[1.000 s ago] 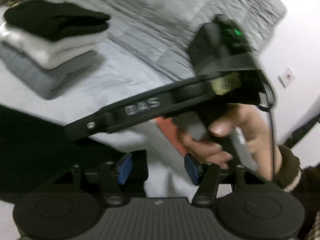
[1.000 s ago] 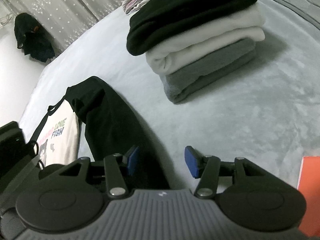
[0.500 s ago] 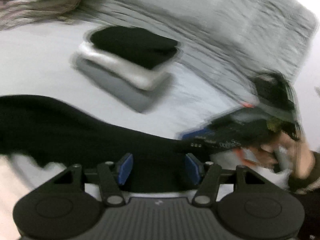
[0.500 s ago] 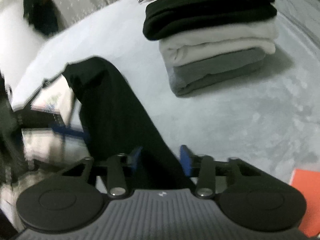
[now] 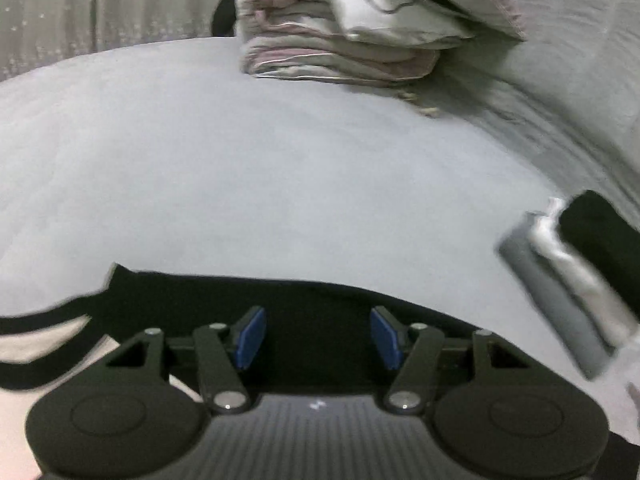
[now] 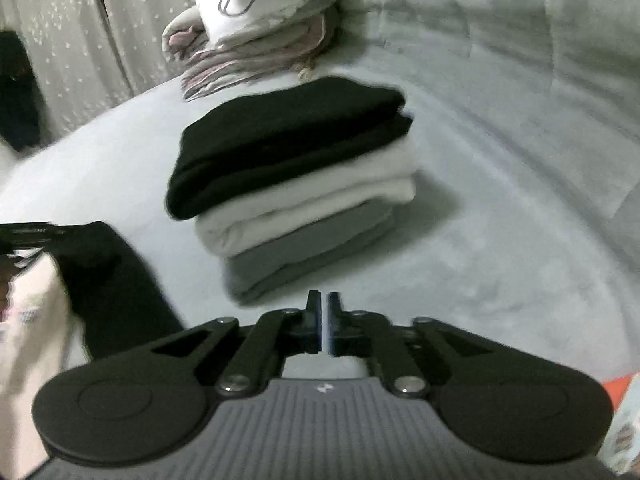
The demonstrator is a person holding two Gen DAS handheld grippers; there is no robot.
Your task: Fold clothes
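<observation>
The black garment [image 5: 316, 304] lies spread on the grey bed cover [image 5: 280, 168], its upper edge running just ahead of the left gripper [image 5: 318, 338], whose blue pads [image 5: 250, 336] stand well apart with the dark cloth beneath and between them, not pinched. To that gripper's lower left a pale panel [image 5: 48, 340] of the garment shows; any print on it is too blurred to read. The right gripper [image 6: 324, 326] has just been closing and its jaws now stand almost pressed together with only a thin slit between and nothing seen in it; the garment's black sleeve [image 6: 116, 280] lies to its left. Straight ahead of it sits one stack of three folded pieces [image 6: 296, 184]: black on top, white in the middle, grey at the bottom. Beyond, one heap of pale bedding [image 6: 256, 36]. Open cover stretches to the right of the stack.
</observation>
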